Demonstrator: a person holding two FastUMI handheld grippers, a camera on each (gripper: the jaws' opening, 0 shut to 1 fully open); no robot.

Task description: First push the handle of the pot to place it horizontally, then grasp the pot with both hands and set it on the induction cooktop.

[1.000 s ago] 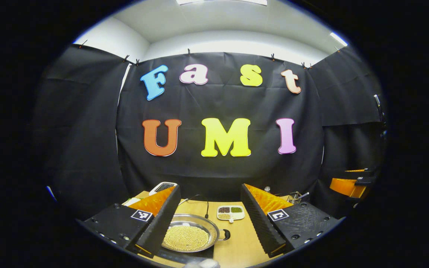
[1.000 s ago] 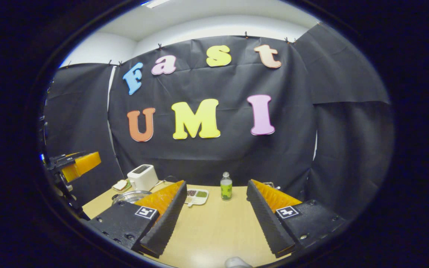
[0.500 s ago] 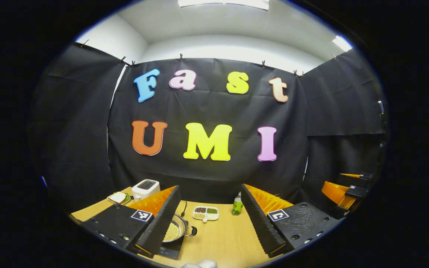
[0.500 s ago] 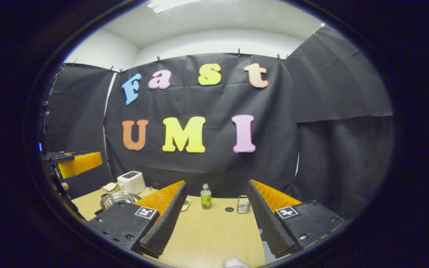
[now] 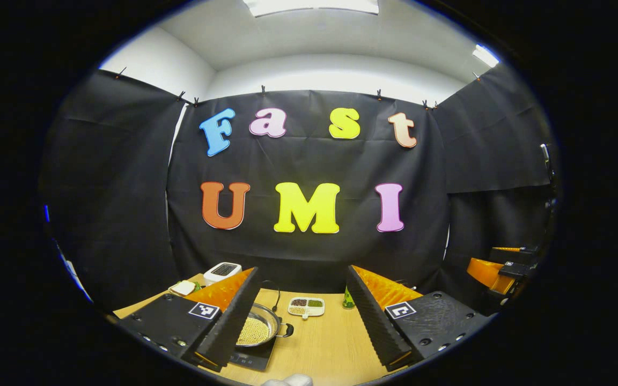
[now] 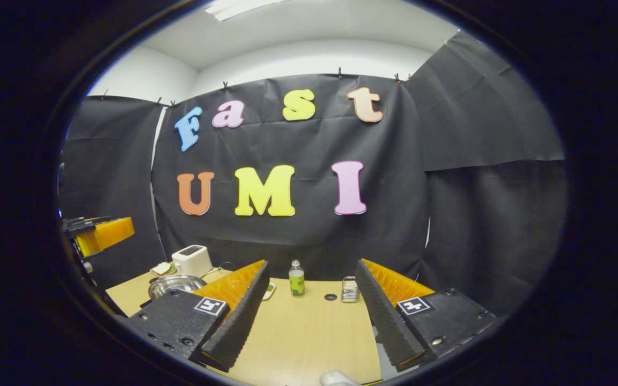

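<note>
In the left gripper view my left gripper [image 5: 302, 321] hangs above the wooden worktop [image 5: 330, 348] with its jaws spread wide and nothing between them. The pot [image 5: 258, 331], a shallow steel pan full of pale yellow beans, sits on the dark induction cooktop [image 5: 252, 358] just ahead of me; my left finger covers its near-left side, and its small dark handle [image 5: 287, 329] sticks out to the right, lying level. Beyond the pot a black cable [image 5: 276, 295] runs toward the back wall. A divided dish [image 5: 306, 306] of grains lies near the middle of the worktop, a green bottle [image 5: 348, 301] peeks out just beside my right finger, and a white toaster [image 5: 222, 271] stands at the back left with a small plate [image 5: 183, 288] beside it. In the right gripper view my right gripper [image 6: 311, 316] hovers well apart from the pot [image 6: 175, 284], jaws likewise wide and empty. Ahead of it on the worktop [image 6: 314, 338] stand the green bottle [image 6: 296, 279], a small metal rack [image 6: 348, 289] and a dark ring [image 6: 330, 296], none of them touching. The left gripper [image 6: 100, 236] shows at the far left edge.
</note>
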